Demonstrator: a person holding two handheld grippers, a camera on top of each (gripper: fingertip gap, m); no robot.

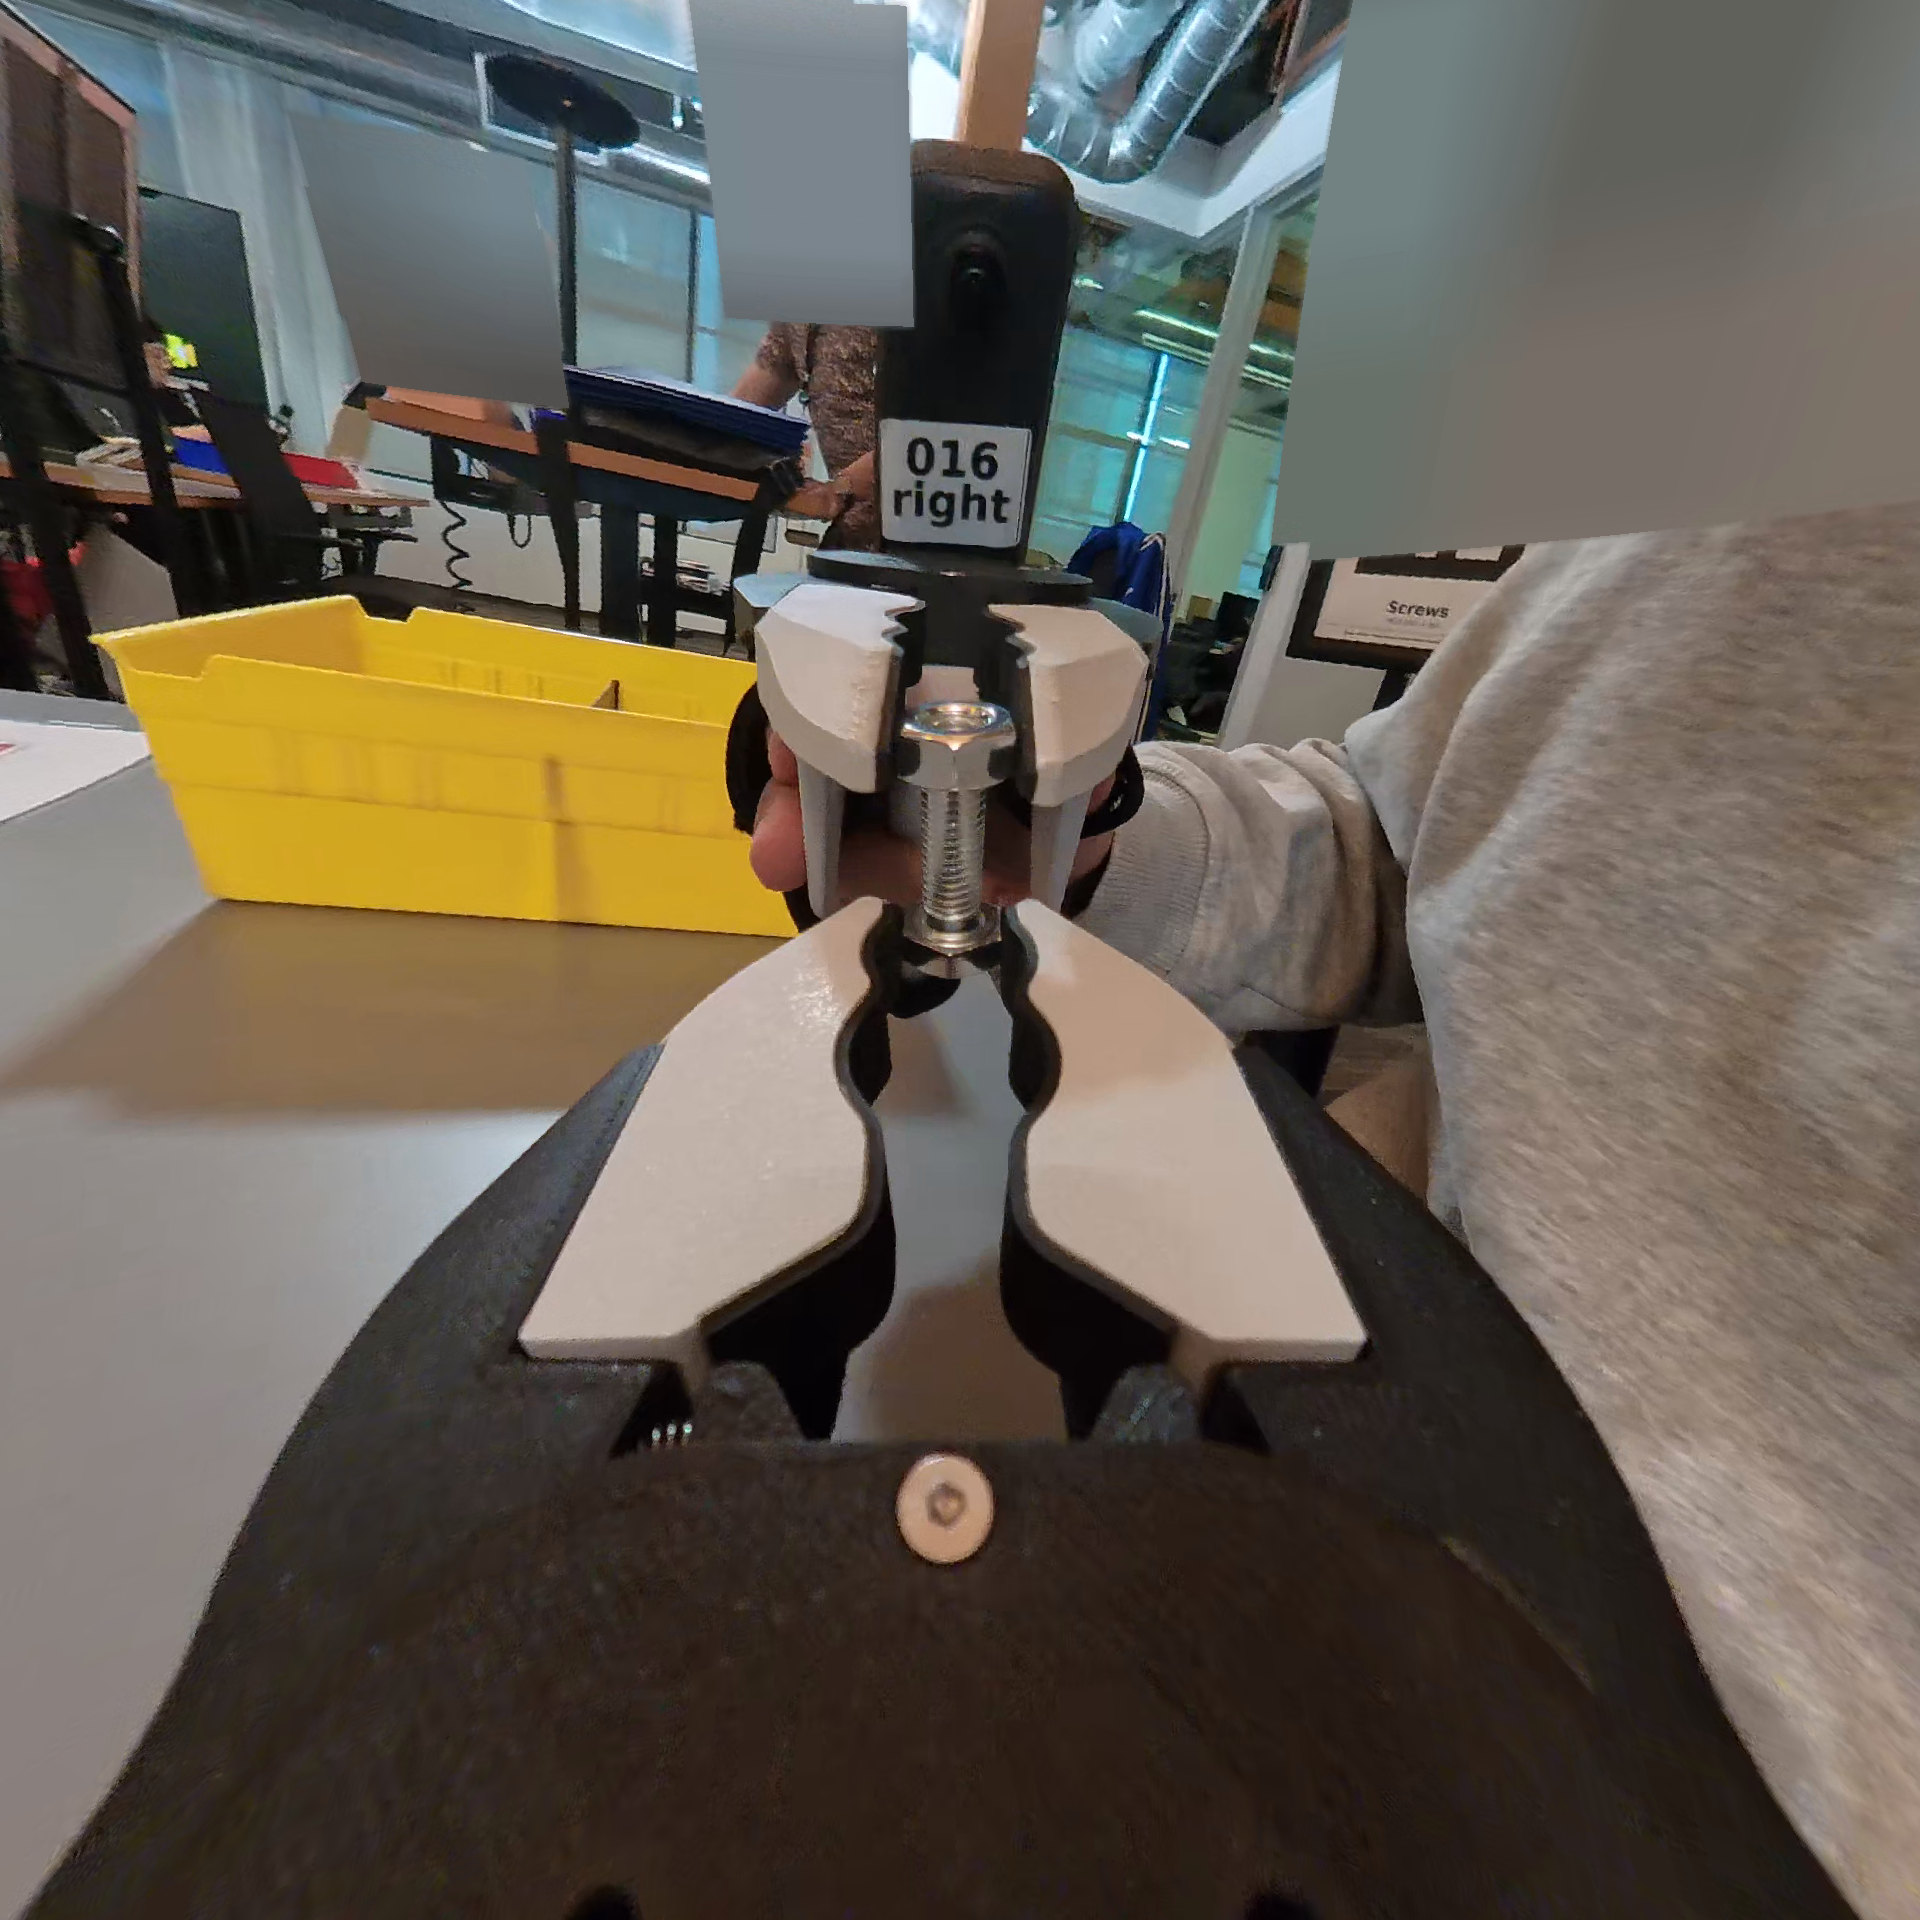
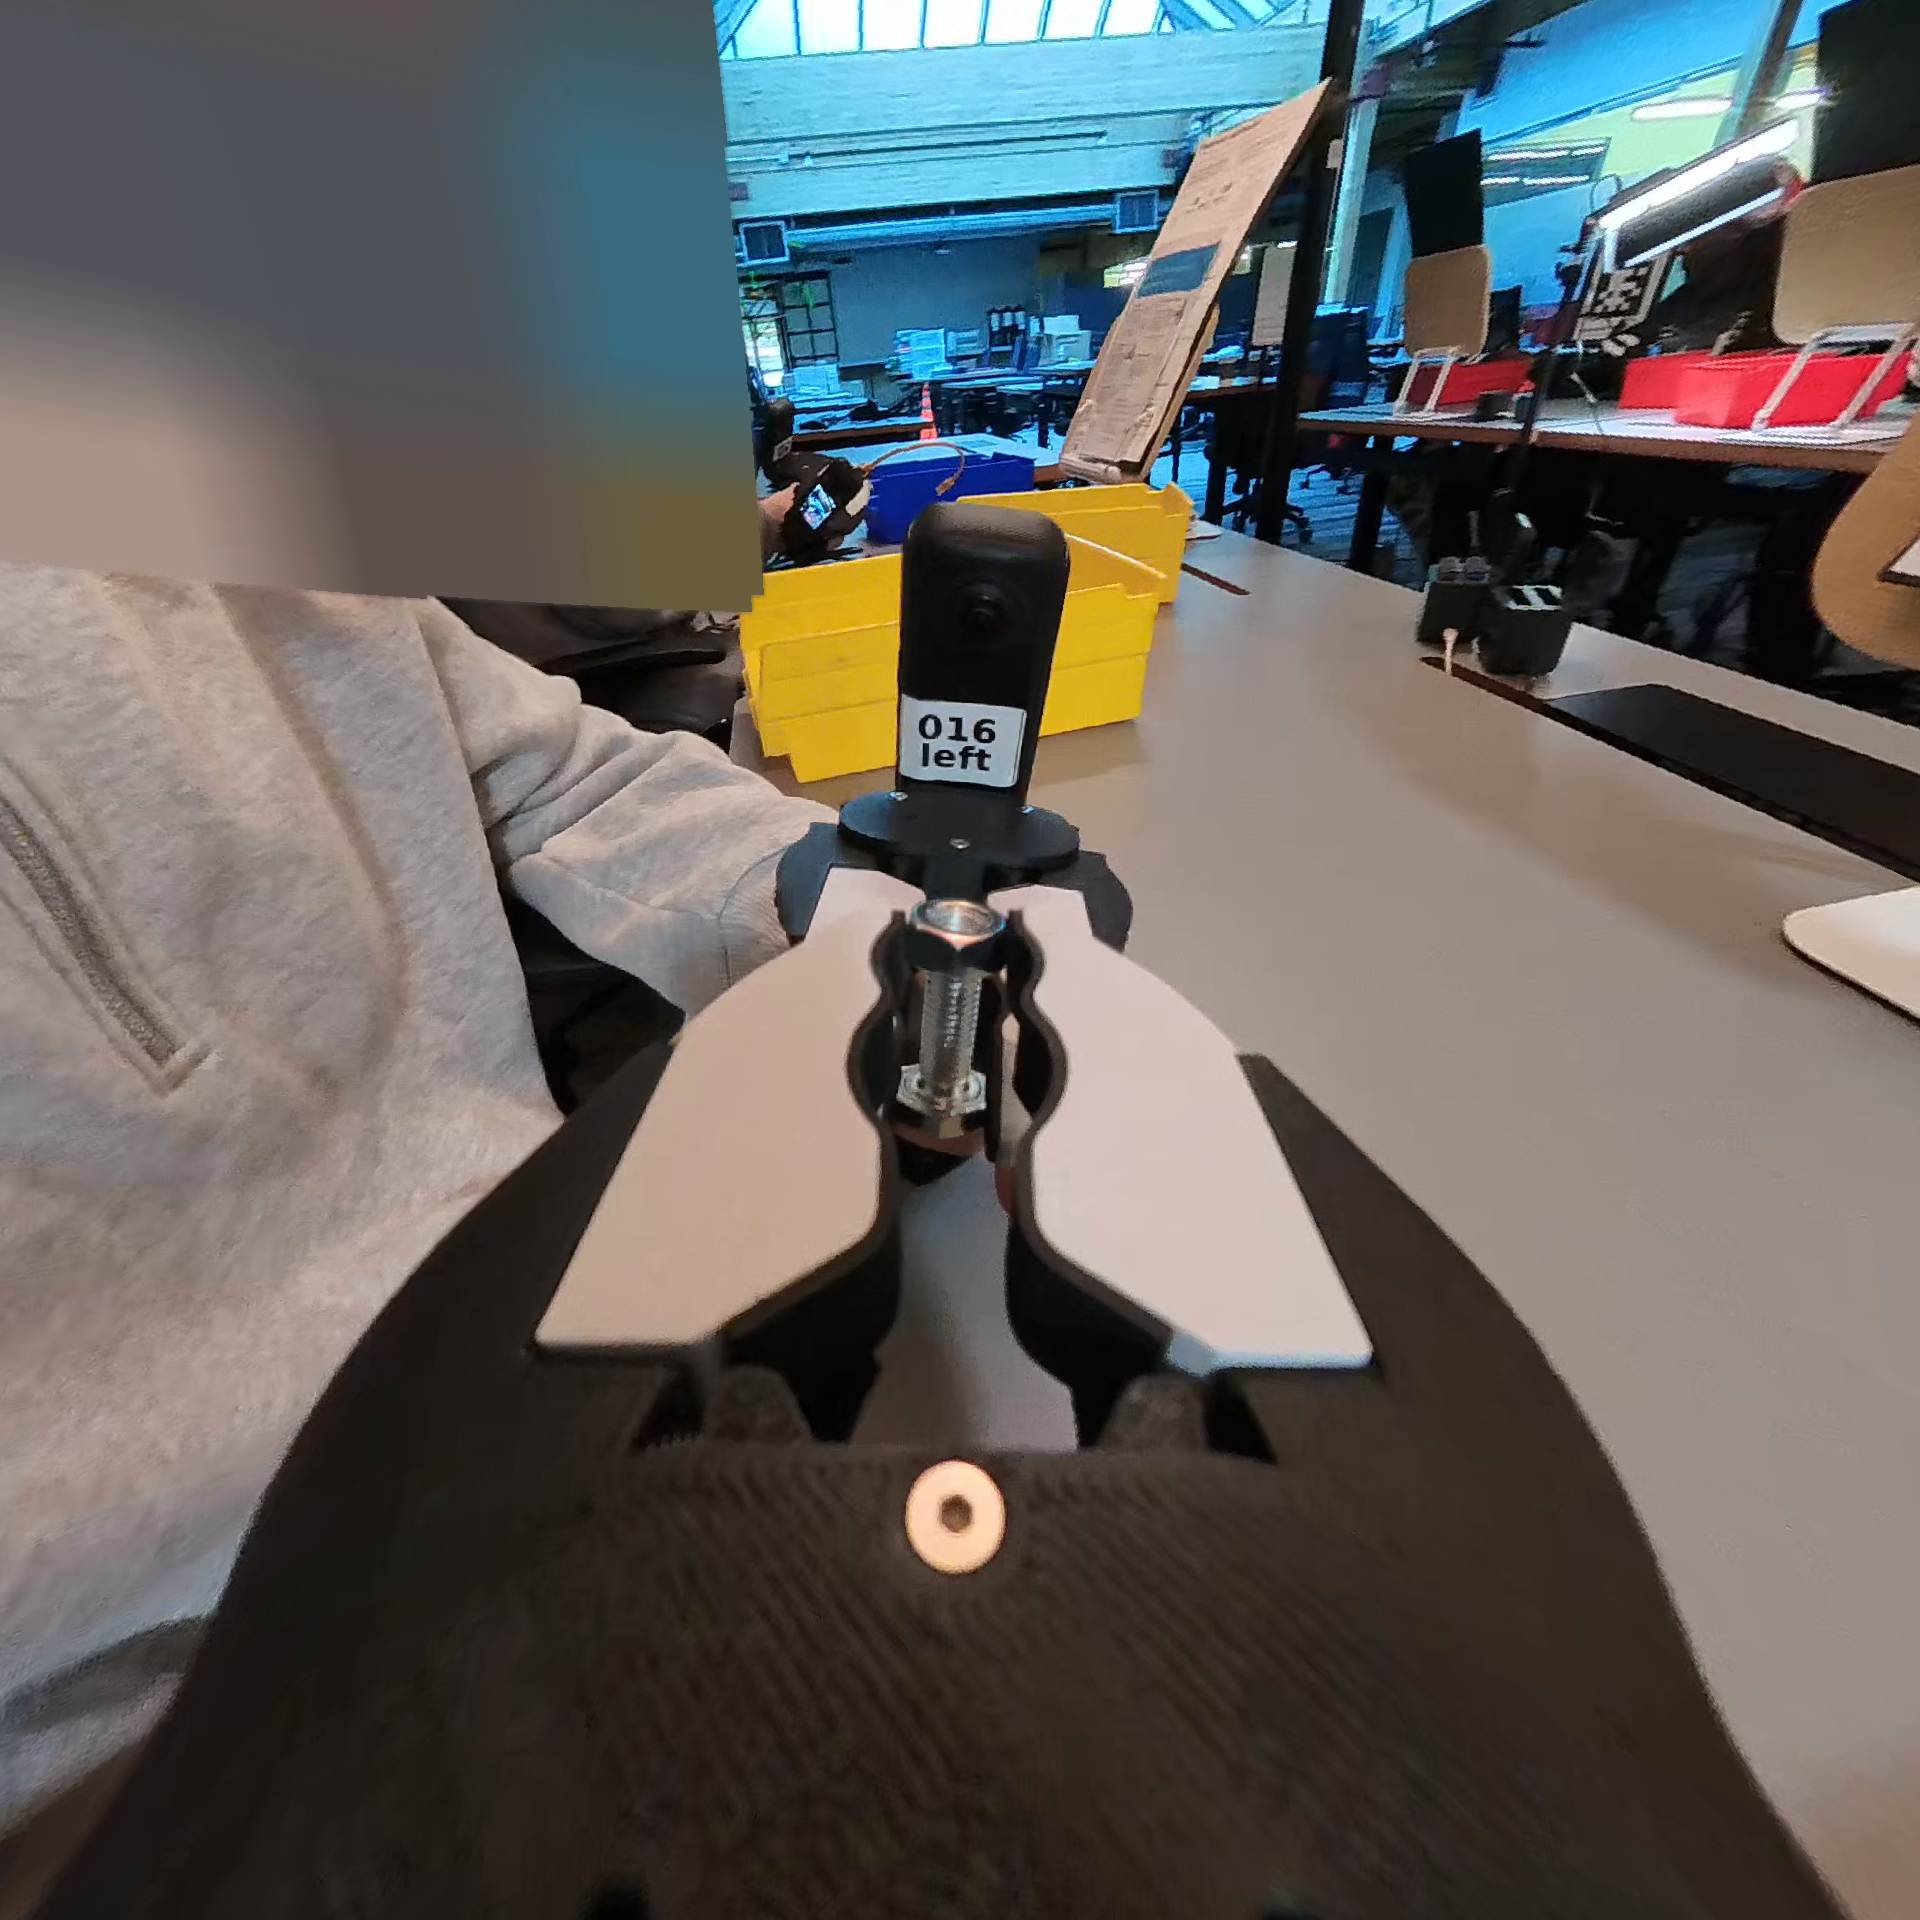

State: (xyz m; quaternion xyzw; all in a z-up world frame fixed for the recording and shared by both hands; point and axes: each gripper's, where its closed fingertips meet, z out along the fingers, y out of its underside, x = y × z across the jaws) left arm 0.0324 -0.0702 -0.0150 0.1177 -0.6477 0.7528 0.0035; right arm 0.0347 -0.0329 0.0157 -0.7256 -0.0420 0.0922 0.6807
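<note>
A silver hex bolt point(image 1: 952, 831) with a nut point(image 1: 950, 940) on its thread is held between my two grippers, which face each other above the grey table point(image 1: 260, 1143). My left gripper point(image 1: 948, 930) is shut on the nut end with its fingertips. My right gripper point(image 1: 956, 717) is shut on the bolt's other hex end point(image 1: 956, 743). In the right wrist view the bolt point(image 2: 948, 1008) lies between the right gripper's point(image 2: 954, 935) white fingers point(image 2: 769, 1122). The left gripper point(image 2: 951, 904) meets it from the far side. A hand point(image 1: 774, 831) holds the right gripper.
A yellow bin point(image 1: 436, 790) stands on the table behind the grippers; it also shows in the right wrist view point(image 2: 1091, 665). A person's grey sleeve point(image 1: 1558, 935) fills the right side. A black strip point(image 2: 1714, 748), small black holders point(image 2: 1496, 623) and a white object point(image 2: 1860, 945) lie to the right. Across from one pair of fingers to the other is roughly 4 cm.
</note>
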